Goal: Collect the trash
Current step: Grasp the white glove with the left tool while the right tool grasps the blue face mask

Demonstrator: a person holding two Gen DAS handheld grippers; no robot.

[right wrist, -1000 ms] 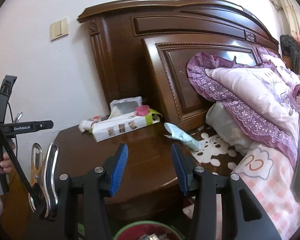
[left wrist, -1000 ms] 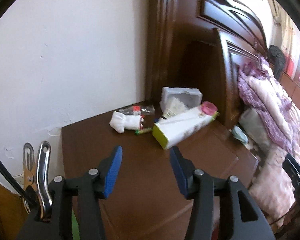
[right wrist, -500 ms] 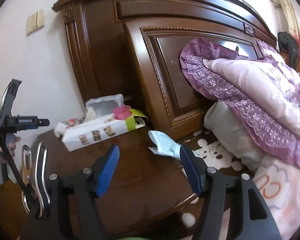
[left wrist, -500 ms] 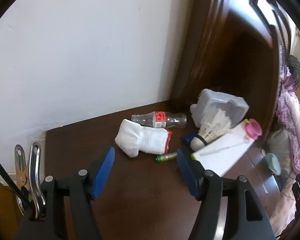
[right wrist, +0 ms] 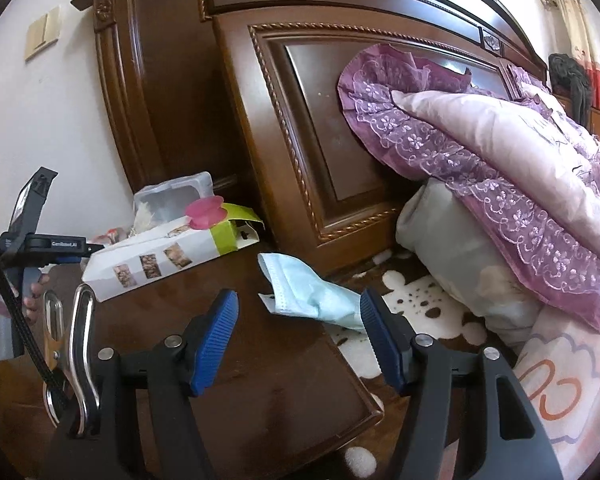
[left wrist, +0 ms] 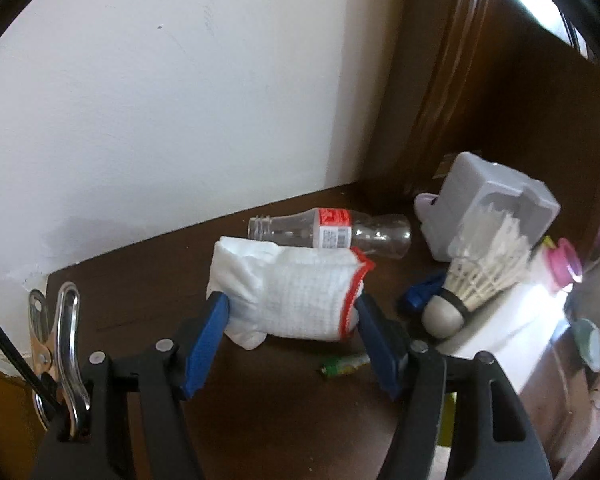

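White knit glove [left wrist: 296, 296], red cuff, lying on nightstand; empty clear bottle [left wrist: 332, 232] behind; crumpled blue mask [right wrist: 308, 292] at edge.

A: Legible markings, right wrist view?

B: One. White lettering "GenRobot.AI" on the black bar of the left gripper [right wrist: 56, 245], at the picture's left edge.

A: The bedding?

B: Large orange-red letters on the pink checked bedsheet [right wrist: 556, 396], seen inverted and only in part; not legible as a word.

A: The white carton [right wrist: 156, 258]?

B: Three small photo panels on its side, no readable text.

A: Left wrist view?

B: Clear plastic bottle [left wrist: 332, 232] carries a red and white label with a barcode; the print is too blurred to read.
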